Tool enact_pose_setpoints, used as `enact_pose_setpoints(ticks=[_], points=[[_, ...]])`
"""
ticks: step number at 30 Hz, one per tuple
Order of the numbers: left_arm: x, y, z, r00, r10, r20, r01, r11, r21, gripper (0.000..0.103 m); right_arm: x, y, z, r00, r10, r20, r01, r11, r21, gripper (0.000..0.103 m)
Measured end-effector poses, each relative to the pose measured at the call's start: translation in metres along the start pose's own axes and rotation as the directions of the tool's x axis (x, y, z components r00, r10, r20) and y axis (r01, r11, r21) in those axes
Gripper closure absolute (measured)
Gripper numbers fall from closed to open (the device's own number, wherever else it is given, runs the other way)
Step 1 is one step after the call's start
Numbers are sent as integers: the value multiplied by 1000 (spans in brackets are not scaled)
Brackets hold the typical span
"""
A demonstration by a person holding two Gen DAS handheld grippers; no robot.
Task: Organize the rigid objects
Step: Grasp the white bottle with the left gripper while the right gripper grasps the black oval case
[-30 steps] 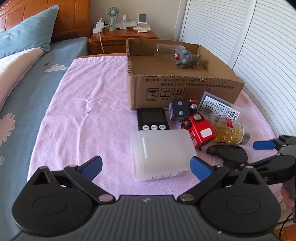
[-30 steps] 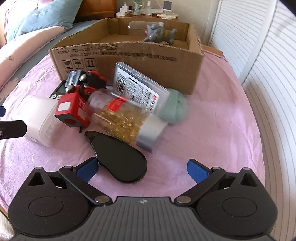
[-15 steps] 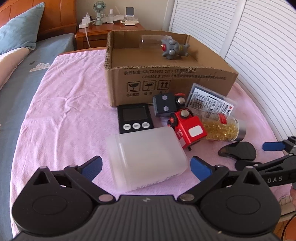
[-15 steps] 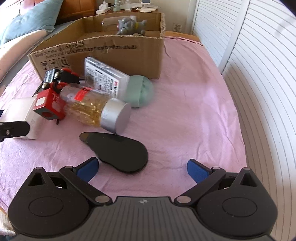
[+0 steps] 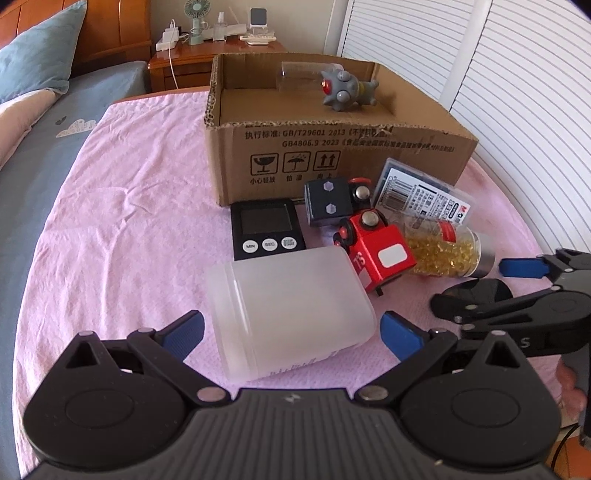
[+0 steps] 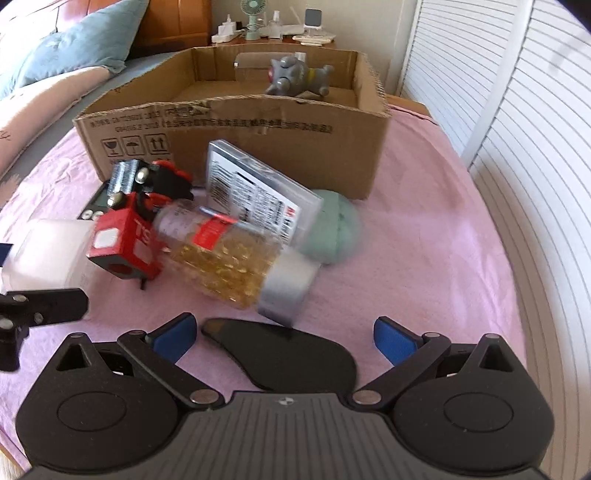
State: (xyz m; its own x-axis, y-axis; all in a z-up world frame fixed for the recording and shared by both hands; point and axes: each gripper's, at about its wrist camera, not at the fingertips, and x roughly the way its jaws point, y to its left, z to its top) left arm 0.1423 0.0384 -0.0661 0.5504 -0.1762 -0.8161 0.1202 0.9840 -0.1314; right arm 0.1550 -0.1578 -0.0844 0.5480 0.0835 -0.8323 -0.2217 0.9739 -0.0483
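my left gripper [image 5: 291,330] is hovering spread wide, the frosted white jar [image 5: 290,314] lying on its side between the pads, long axis running across them; my right gripper [image 6: 282,338] is gaping over a flat black piece [image 6: 284,356].

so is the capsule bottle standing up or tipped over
Tipped over. The capsule bottle lies on its side on the pink cloth, silver cap pointing toward the right claw, gold capsules settled along its length.

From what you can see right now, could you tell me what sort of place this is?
Most likely a bedroom: a bed with a blue pillow and wooden headboard, plus a nightstand holding a small fan and chargers. The items lie on a pink cloth.
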Motion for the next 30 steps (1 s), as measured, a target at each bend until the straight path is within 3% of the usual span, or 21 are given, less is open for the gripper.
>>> enact_pose_setpoints(ticks=[10,16,30], points=[[6,6,-11,1000,16,-17,-16,1000,9,1,-16,-35,-29,1000,1,-11,0,1000,30,0],[9,-5,-15,996,92,2,-92,994,66,0,-21,-39,-43,999,18,51,-19,1000,10,0],[13,-14,-14,981,187,47,-183,981,-70,0,-21,-42,-48,993,44,112,-41,999,-24,0]])
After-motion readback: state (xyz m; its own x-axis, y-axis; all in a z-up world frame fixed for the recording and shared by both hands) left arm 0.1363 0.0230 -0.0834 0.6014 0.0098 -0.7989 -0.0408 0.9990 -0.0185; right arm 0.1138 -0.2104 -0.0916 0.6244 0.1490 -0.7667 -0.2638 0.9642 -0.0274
